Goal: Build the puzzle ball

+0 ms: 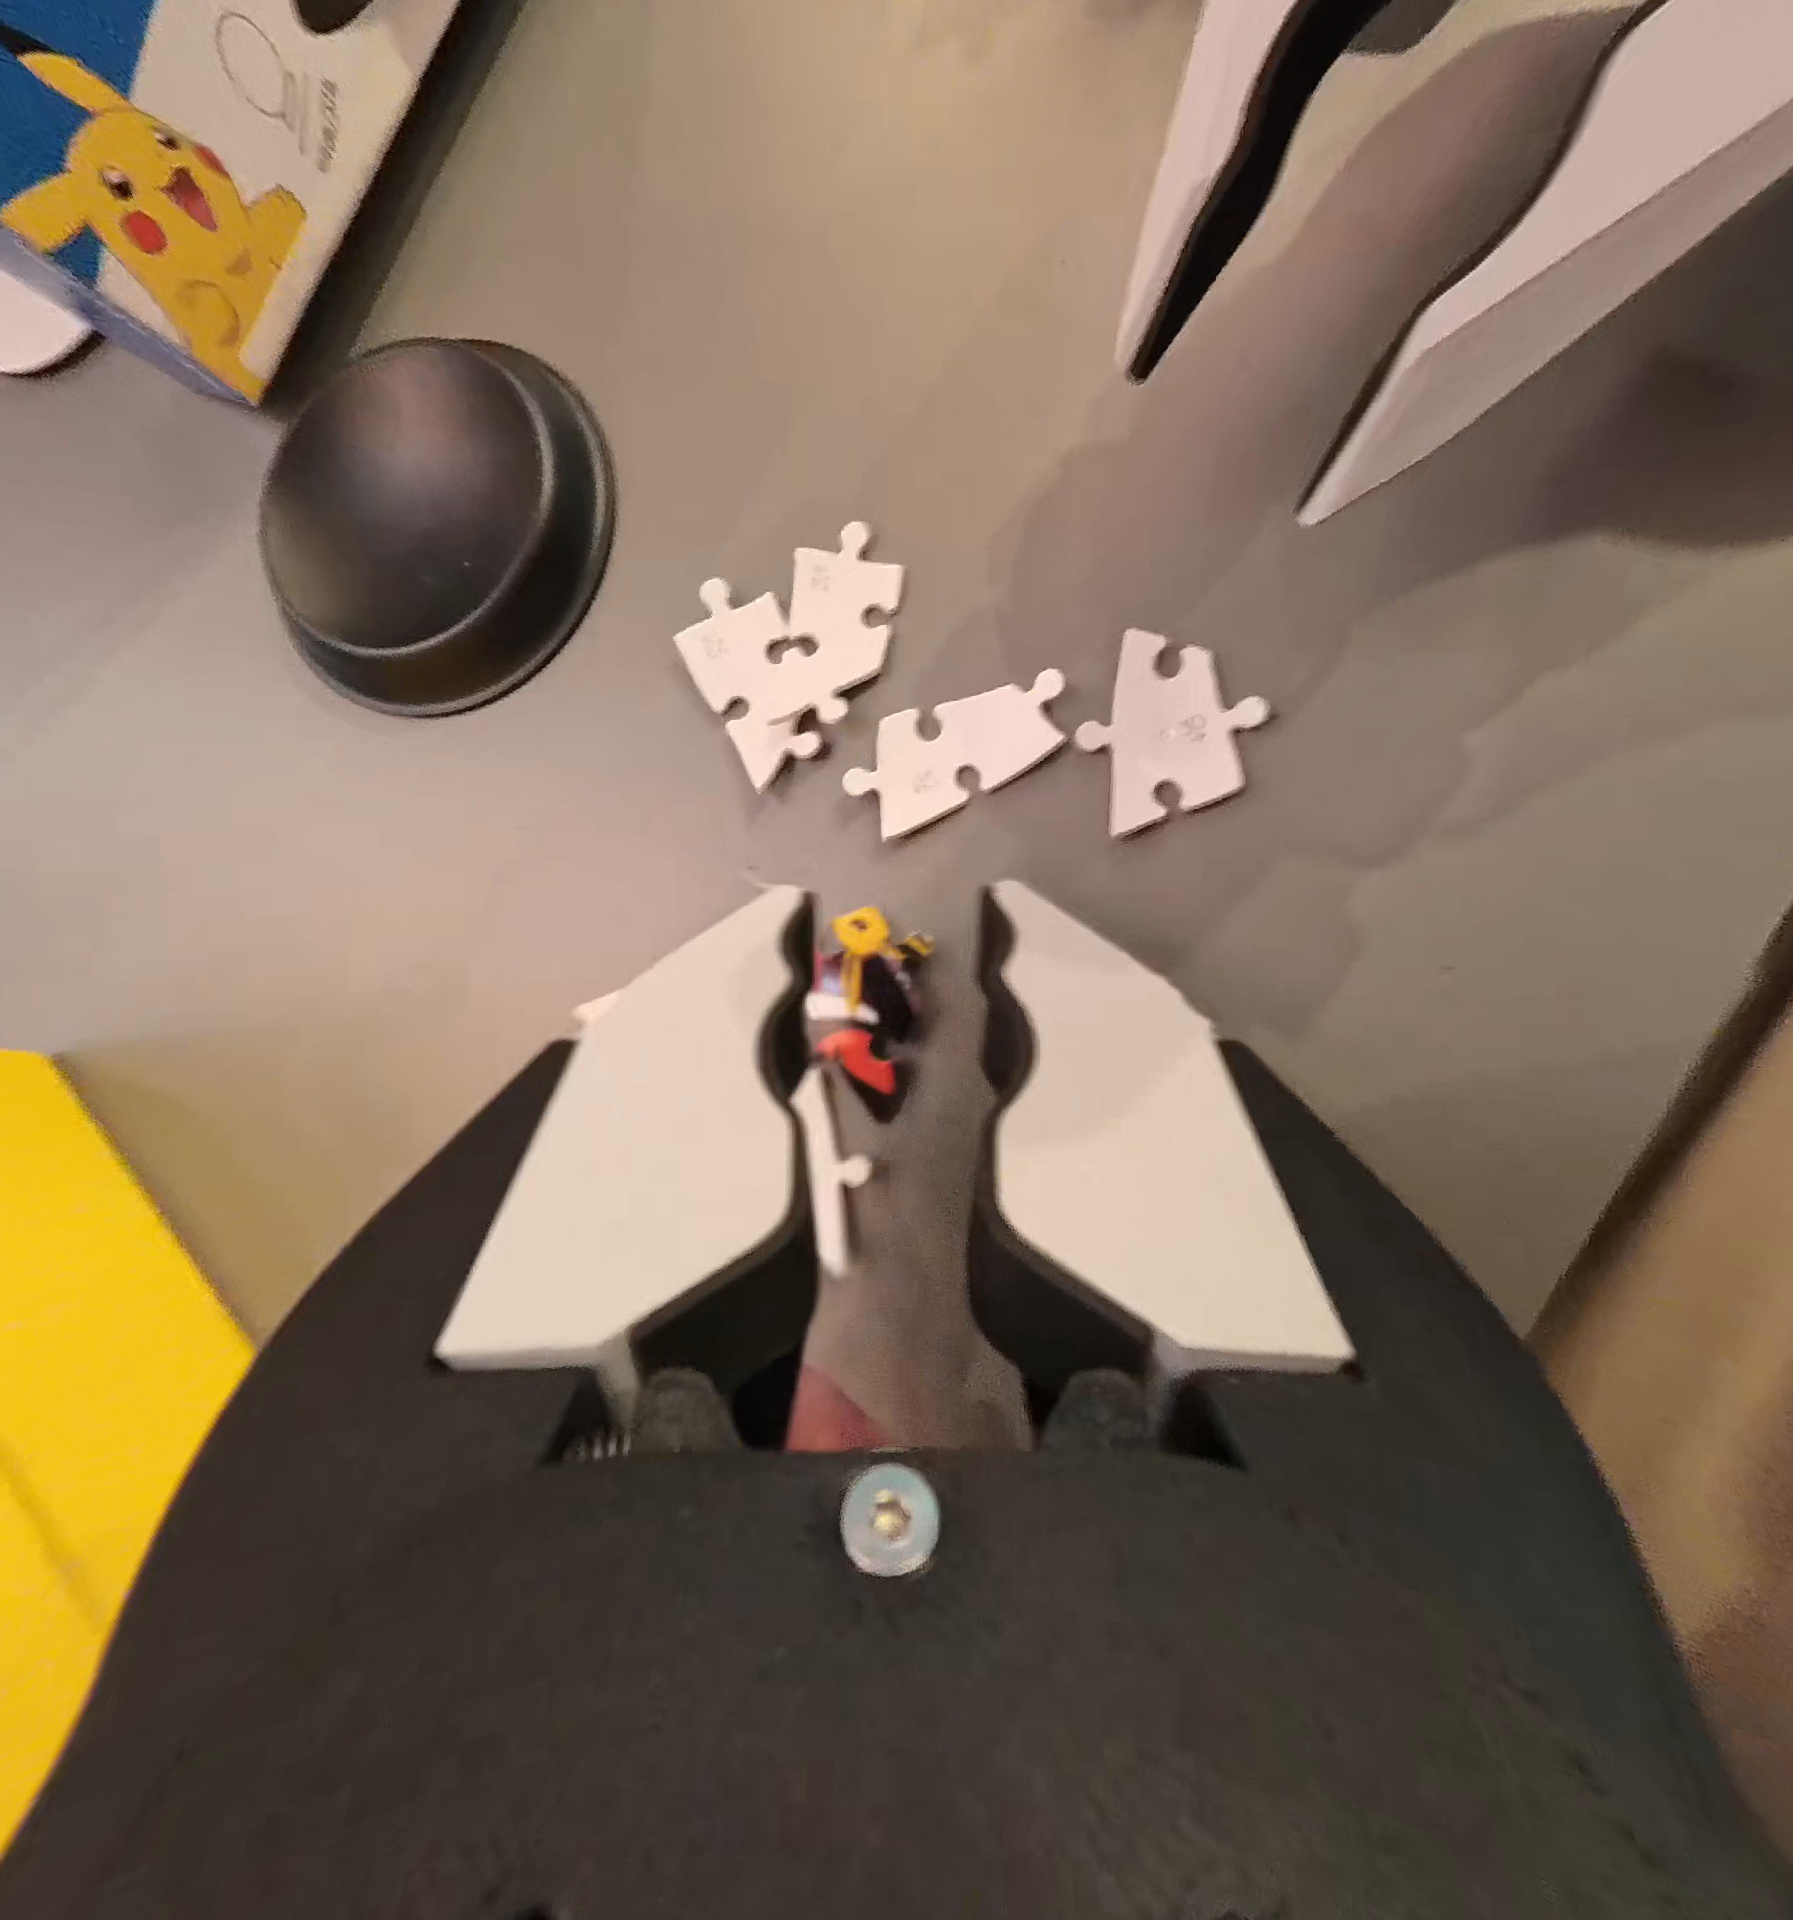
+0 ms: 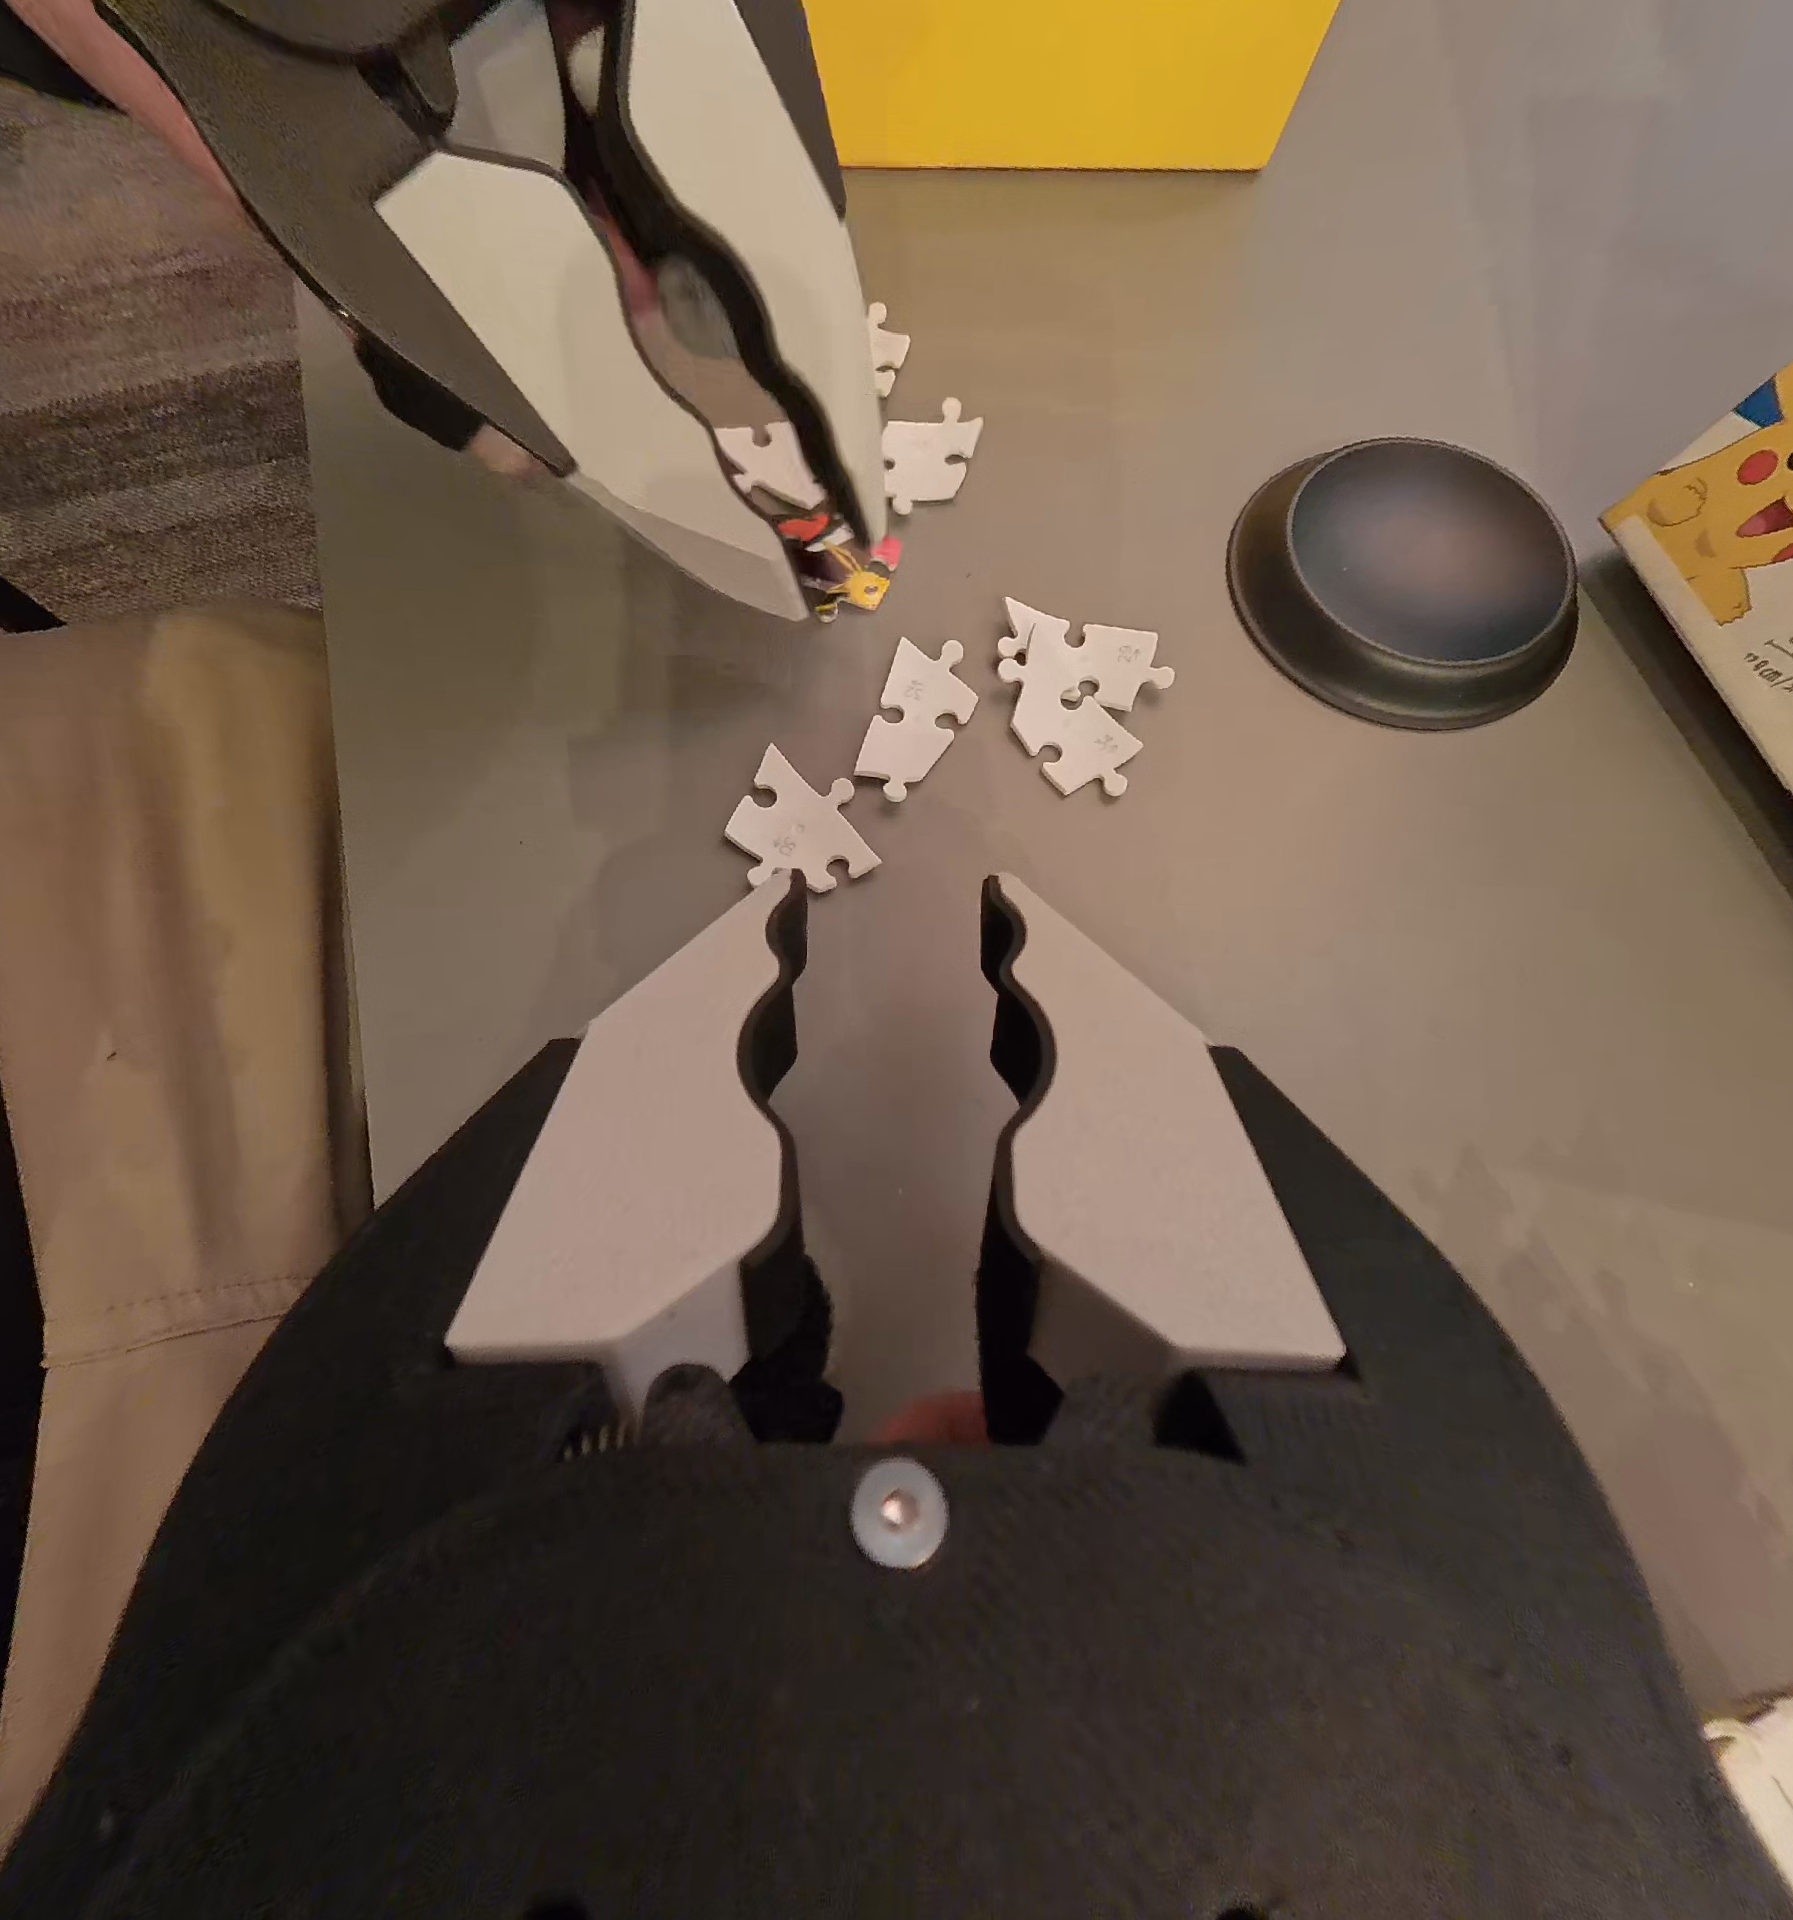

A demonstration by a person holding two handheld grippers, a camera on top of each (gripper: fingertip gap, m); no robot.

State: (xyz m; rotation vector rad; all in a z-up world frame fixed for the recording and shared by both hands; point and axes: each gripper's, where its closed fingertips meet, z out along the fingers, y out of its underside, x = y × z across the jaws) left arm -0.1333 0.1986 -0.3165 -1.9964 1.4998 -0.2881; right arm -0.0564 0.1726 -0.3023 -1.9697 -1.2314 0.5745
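Observation:
My left gripper has its jaws apart. A joined, coloured puzzle piece stands edge-on between them. It leans on the left finger, and a gap shows to the right finger. In the right wrist view the left gripper is tilted down near the table with the coloured piece at its tips. Whether the piece rests on the table is unclear. Several white, face-down puzzle pieces lie just ahead. My right gripper is open and empty, its left fingertip next to the nearest white piece.
A round black stand sits on the grey table, also seen in the right wrist view. The puzzle box lies behind it. A yellow box stands by the left gripper. A person's lap is at the table edge. There is about 9 cm between the tips of the two grippers. The nearest white piece sits 4 cm or so from the ends of my right fingers. My left wrist view looks at it from another angle.

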